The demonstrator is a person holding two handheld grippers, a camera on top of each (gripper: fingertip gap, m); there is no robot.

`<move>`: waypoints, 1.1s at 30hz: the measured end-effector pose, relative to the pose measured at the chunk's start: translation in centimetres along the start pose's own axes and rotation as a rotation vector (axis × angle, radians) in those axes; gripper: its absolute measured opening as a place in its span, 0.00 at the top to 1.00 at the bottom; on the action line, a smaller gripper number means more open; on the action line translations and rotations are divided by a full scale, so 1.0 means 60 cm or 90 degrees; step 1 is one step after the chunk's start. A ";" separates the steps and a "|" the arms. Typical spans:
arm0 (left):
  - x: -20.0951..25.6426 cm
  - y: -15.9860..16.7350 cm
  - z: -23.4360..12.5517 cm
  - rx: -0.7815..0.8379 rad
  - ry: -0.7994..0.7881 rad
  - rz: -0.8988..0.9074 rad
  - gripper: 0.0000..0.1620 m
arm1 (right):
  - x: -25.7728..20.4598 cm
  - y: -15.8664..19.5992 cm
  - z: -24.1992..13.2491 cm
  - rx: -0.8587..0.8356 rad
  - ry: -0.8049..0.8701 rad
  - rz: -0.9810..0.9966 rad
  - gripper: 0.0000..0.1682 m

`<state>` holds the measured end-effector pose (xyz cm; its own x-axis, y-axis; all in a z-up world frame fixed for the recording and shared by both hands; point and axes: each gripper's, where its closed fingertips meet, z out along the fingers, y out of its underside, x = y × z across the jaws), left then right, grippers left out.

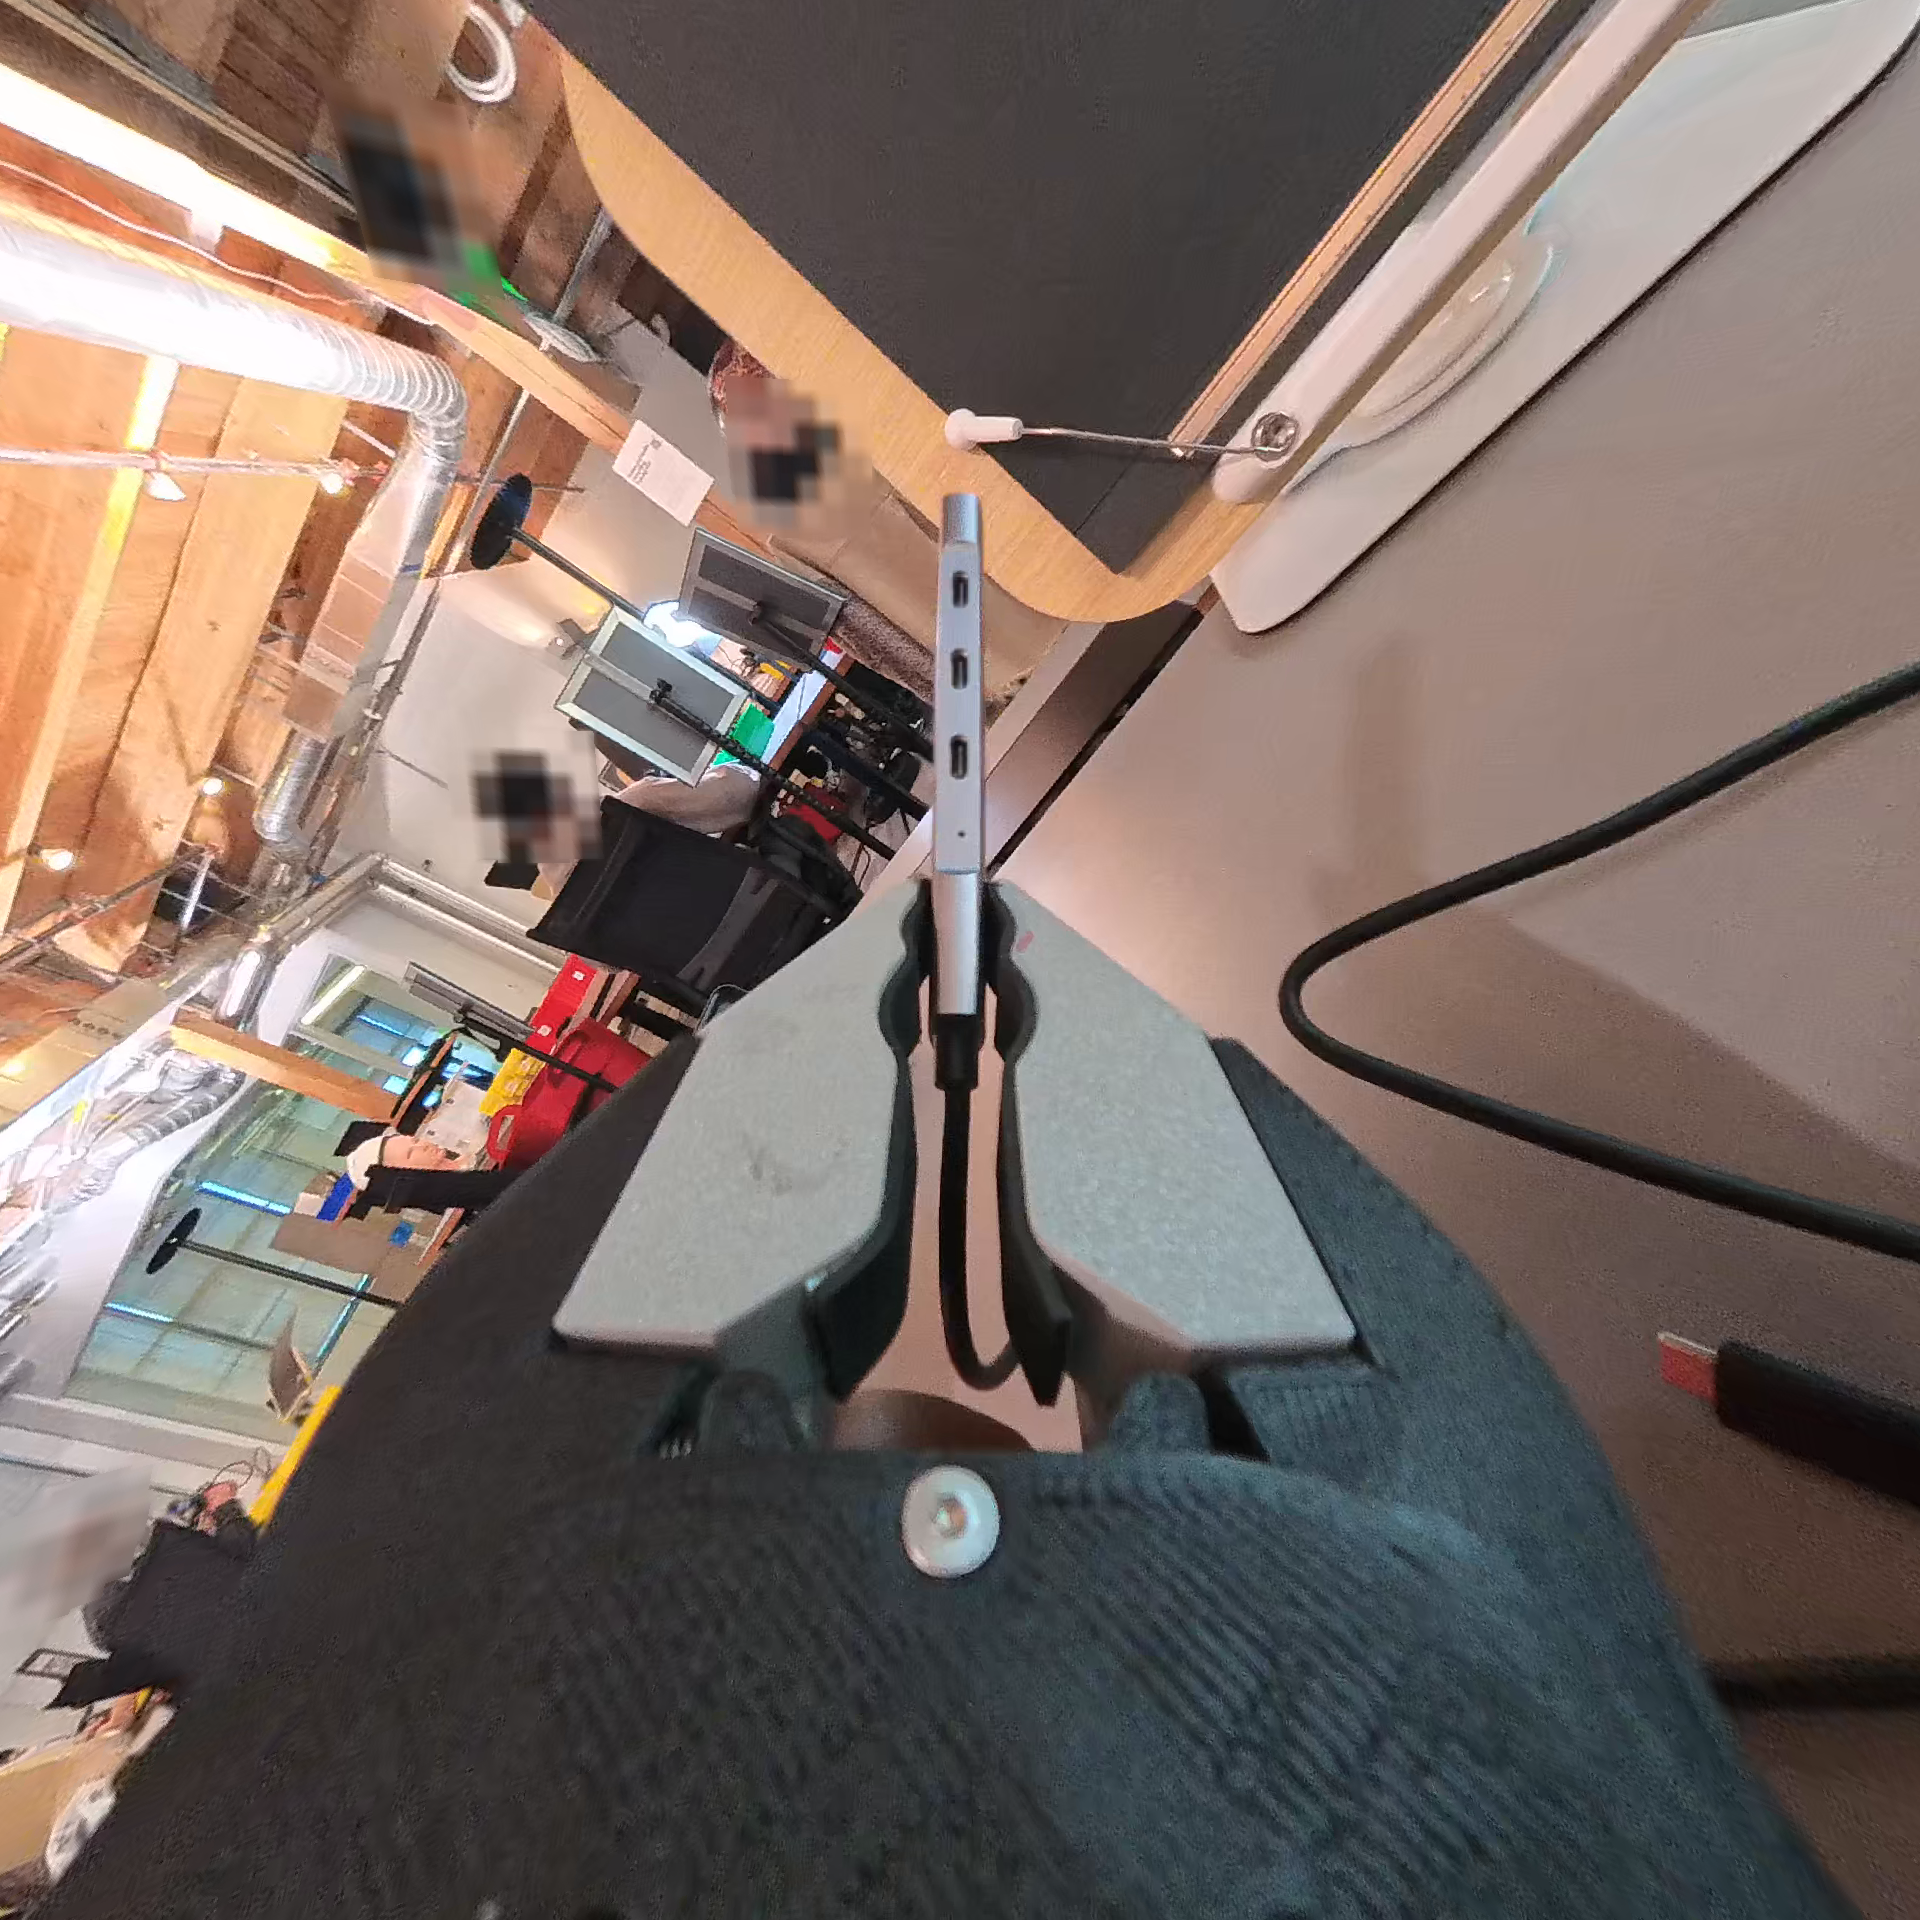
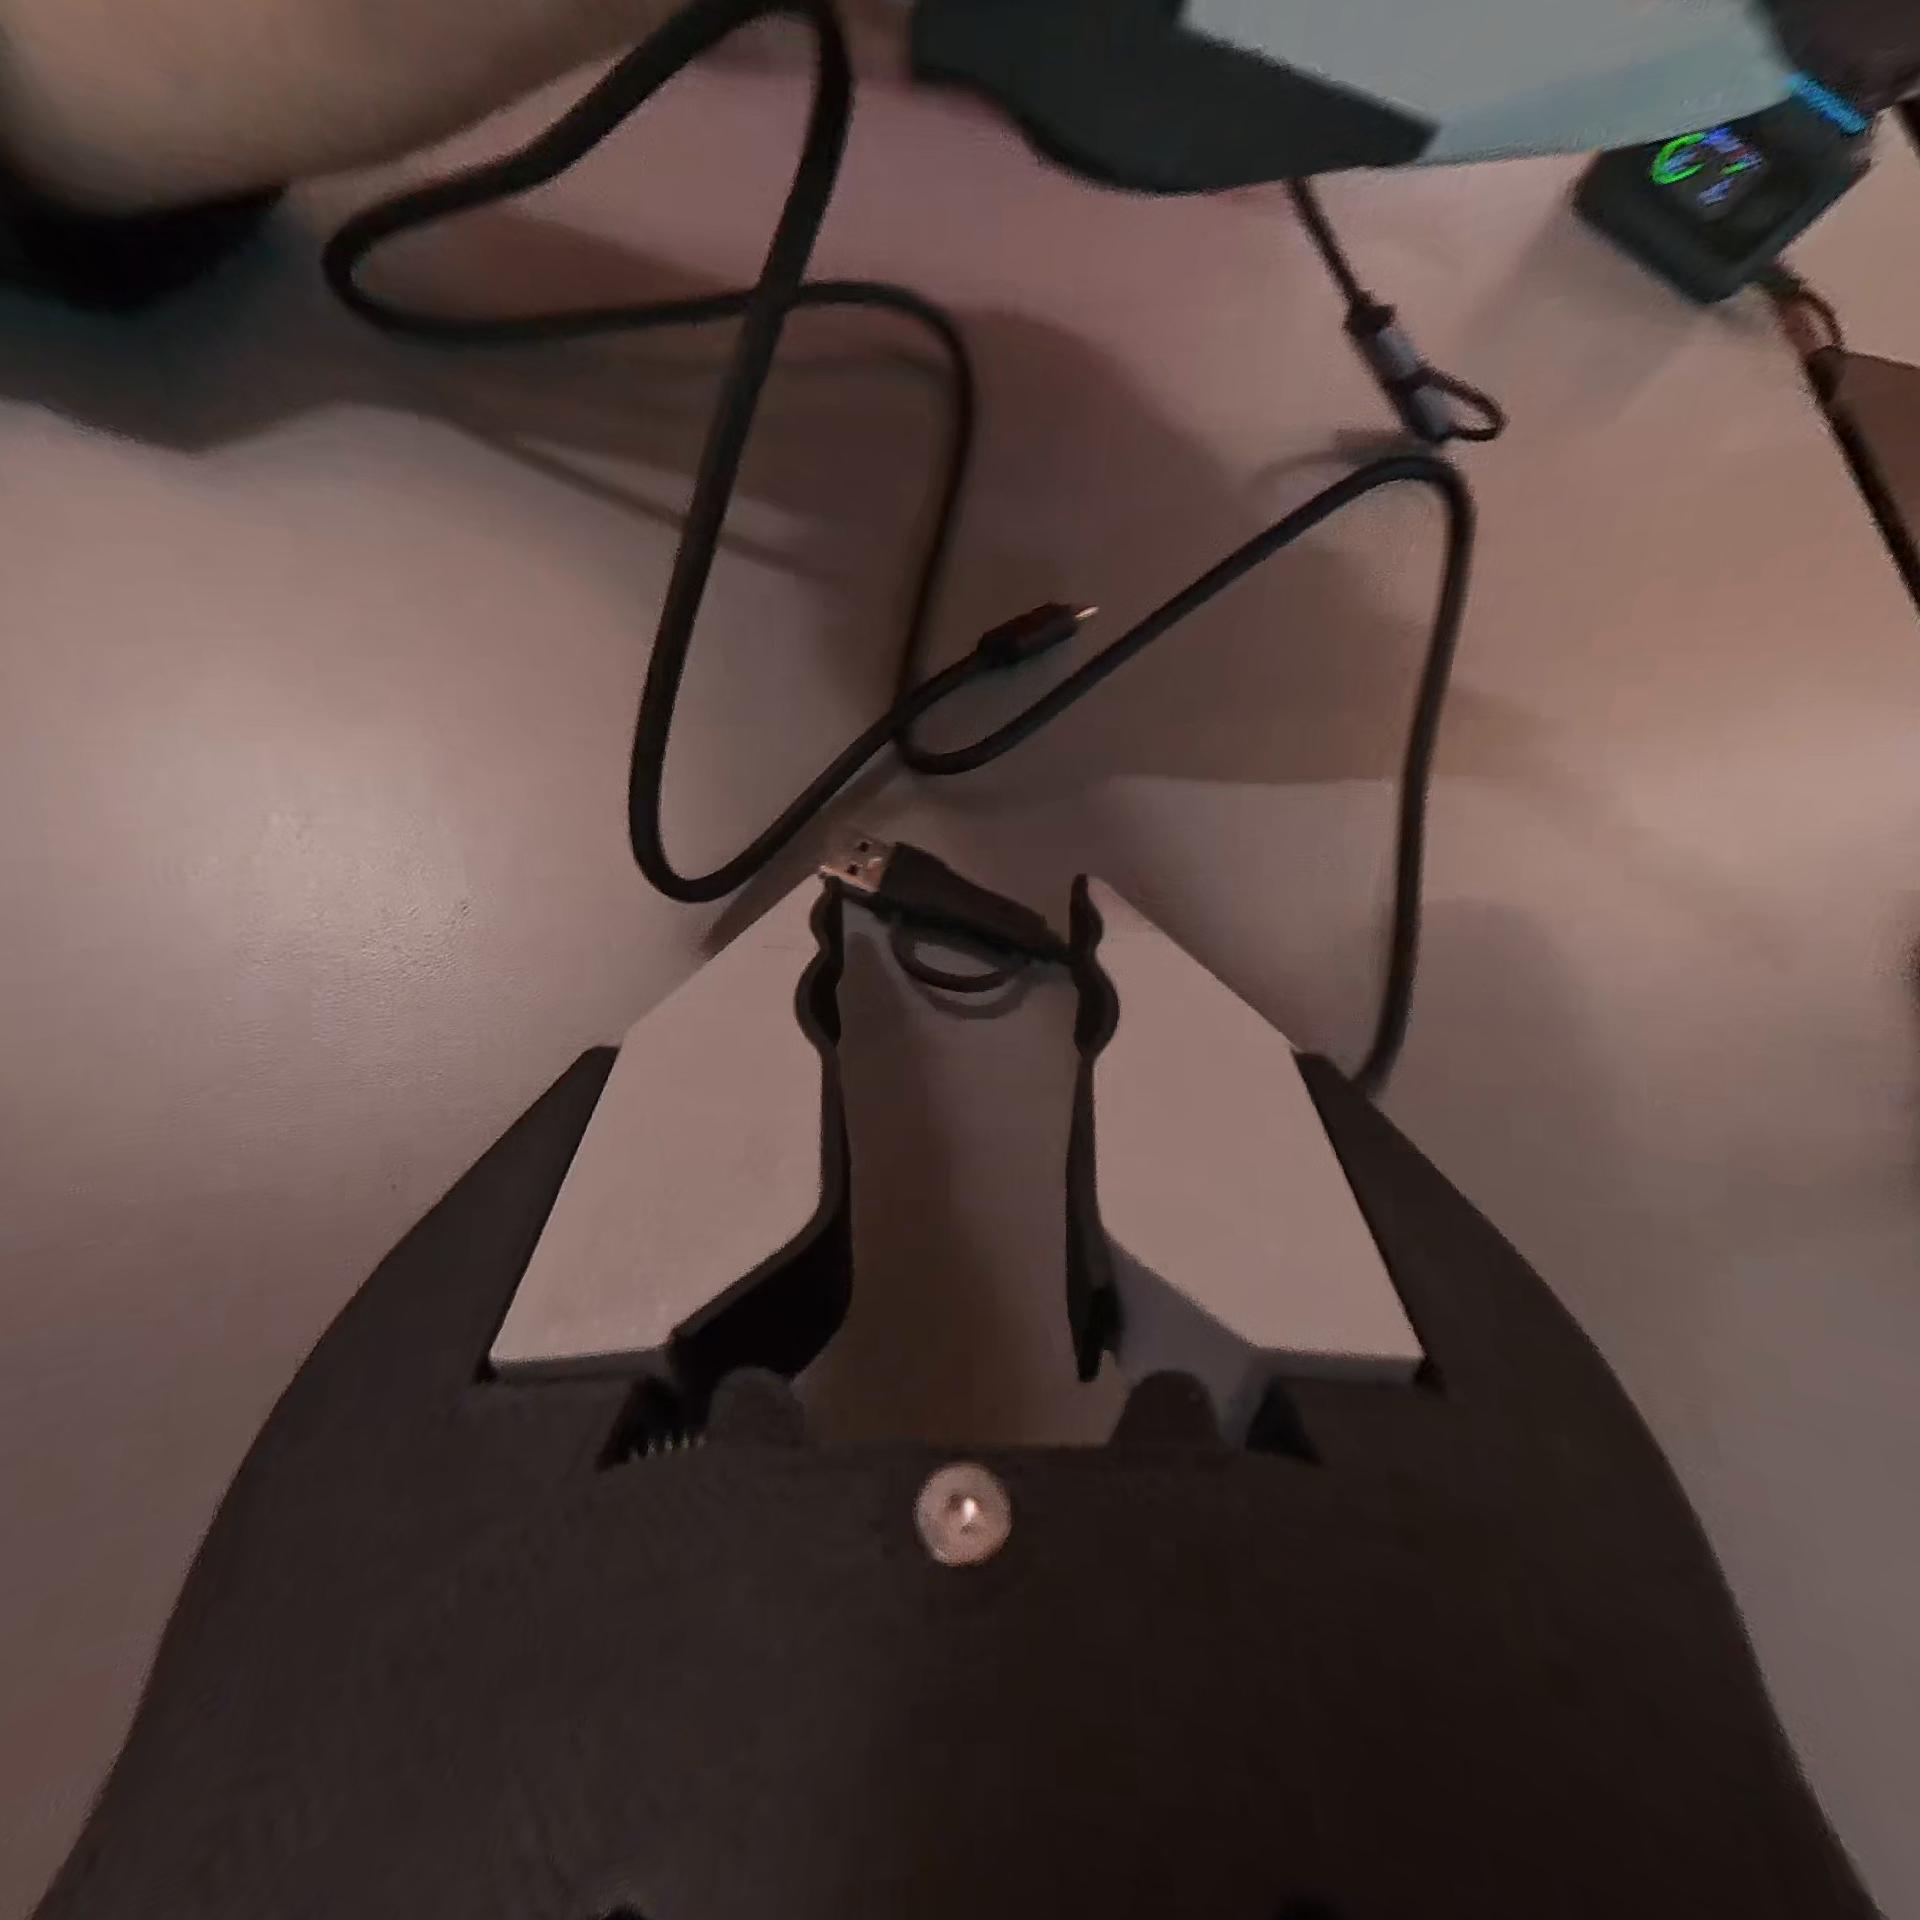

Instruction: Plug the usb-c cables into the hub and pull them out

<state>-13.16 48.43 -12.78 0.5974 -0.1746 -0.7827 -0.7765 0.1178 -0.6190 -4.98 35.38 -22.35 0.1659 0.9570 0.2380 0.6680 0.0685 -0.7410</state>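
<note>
The left gripper (image 1: 957,914) pinches the hub (image 1: 958,727) at its tail end, lifted above the table (image 1: 1558,831). The right gripper (image 2: 954,914) is spread over a plug (image 2: 914,883) on the table; a cable (image 2: 727,520) loops beyond.

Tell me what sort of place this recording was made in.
Probably an open workshop or lab-style office: exposed wooden ceiling beams with a silver ventilation duct, black monitor arms holding grey screens, and a smooth grey-beige desk strewn with black cables.
</note>
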 end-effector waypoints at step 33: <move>0.027 -0.008 0.001 0.007 0.023 0.045 0.96 | -0.048 0.012 -0.034 -0.032 -0.200 0.109 0.93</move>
<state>-11.79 48.17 -13.76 0.5328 -0.2007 -0.8221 -0.8147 0.1412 -0.5625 -3.51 32.10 -22.31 0.0530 0.9939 -0.0965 0.6865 -0.1064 -0.7193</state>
